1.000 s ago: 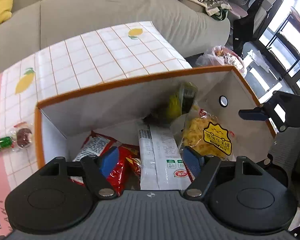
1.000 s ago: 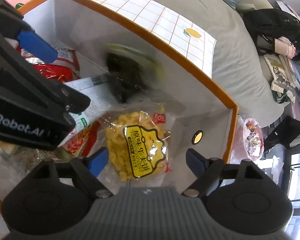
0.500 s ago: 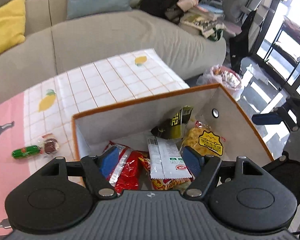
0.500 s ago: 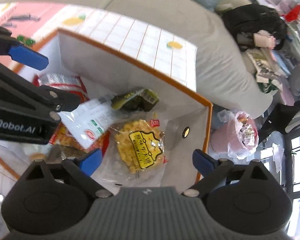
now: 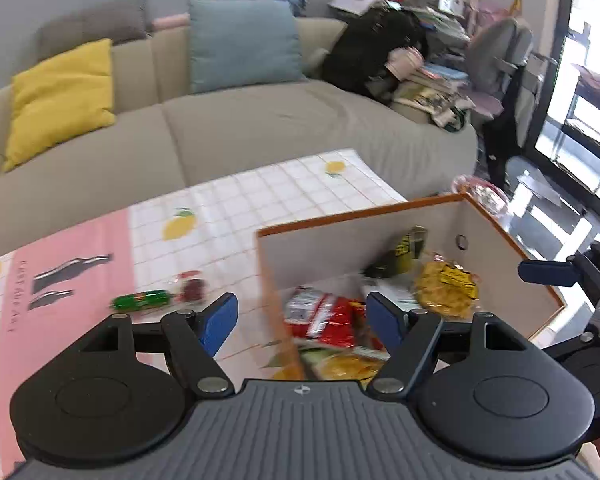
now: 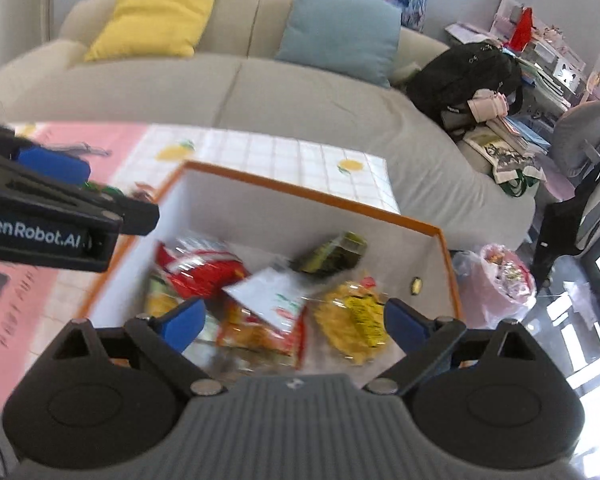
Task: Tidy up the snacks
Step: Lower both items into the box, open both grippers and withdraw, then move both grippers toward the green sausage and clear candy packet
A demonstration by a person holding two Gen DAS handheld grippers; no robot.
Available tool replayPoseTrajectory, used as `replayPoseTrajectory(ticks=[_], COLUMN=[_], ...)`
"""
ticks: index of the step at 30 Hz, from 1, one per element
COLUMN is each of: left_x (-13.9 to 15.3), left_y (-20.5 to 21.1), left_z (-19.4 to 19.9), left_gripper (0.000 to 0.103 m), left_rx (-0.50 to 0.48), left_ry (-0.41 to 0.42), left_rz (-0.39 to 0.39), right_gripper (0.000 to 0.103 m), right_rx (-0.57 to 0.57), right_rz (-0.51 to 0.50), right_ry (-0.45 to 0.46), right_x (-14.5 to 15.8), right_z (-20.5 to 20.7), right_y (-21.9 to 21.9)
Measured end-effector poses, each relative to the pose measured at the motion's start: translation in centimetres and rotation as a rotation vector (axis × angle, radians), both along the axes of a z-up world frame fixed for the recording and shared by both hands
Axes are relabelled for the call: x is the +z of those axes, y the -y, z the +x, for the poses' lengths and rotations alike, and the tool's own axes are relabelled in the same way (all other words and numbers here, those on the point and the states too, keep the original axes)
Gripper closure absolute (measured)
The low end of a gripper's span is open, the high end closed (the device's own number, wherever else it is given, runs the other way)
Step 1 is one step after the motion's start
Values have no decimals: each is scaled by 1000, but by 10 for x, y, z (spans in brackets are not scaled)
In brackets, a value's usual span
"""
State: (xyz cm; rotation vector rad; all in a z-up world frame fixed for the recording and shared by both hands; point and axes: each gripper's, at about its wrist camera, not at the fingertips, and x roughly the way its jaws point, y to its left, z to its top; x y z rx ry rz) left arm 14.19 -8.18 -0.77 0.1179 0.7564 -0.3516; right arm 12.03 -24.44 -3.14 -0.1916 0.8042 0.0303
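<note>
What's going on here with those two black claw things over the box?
A person is tidying snacks into an orange-rimmed box on the table, using two hand-held grippers. Several packets already lie inside, among them a yellow snack bag and a red packet. Both the left gripper and the right gripper are open and hold nothing. A green packet and a small wrapped snack lie on the tablecloth outside the box.

My right gripper (image 6: 294, 322) hangs wide and empty above the orange-rimmed box (image 6: 446, 256); inside it lie a yellow snack bag (image 6: 354, 320) and red packets (image 6: 204, 268).
</note>
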Motion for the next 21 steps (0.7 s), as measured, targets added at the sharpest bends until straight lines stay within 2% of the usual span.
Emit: replayPoseTrajectory(ticks=[5,8,11,19,21], left_x=[-3,-9,-17,-37,-41], left_y=[-38,-61,-84,-141,-153], left_z=[-14,-19,-24,-26,-23], left_gripper=[17,17,19,22,28], left_rx=[79,122,155,186,186], left_ry=[22,13,0,-36,-51], left_rz=[-12,-20,-25,-18,-23], right_gripper=[10,14,23,39,43], right_rx=[-23,-11,22,194,236], right_rz=[89,132,155,111,99], right_ry=[55,65,60,91,94], right_x=[4,2,-2,-8,-8], right_z=[-15,-21,-23,-12,-4], right_y=[-27,-47,-67,-113,-122])
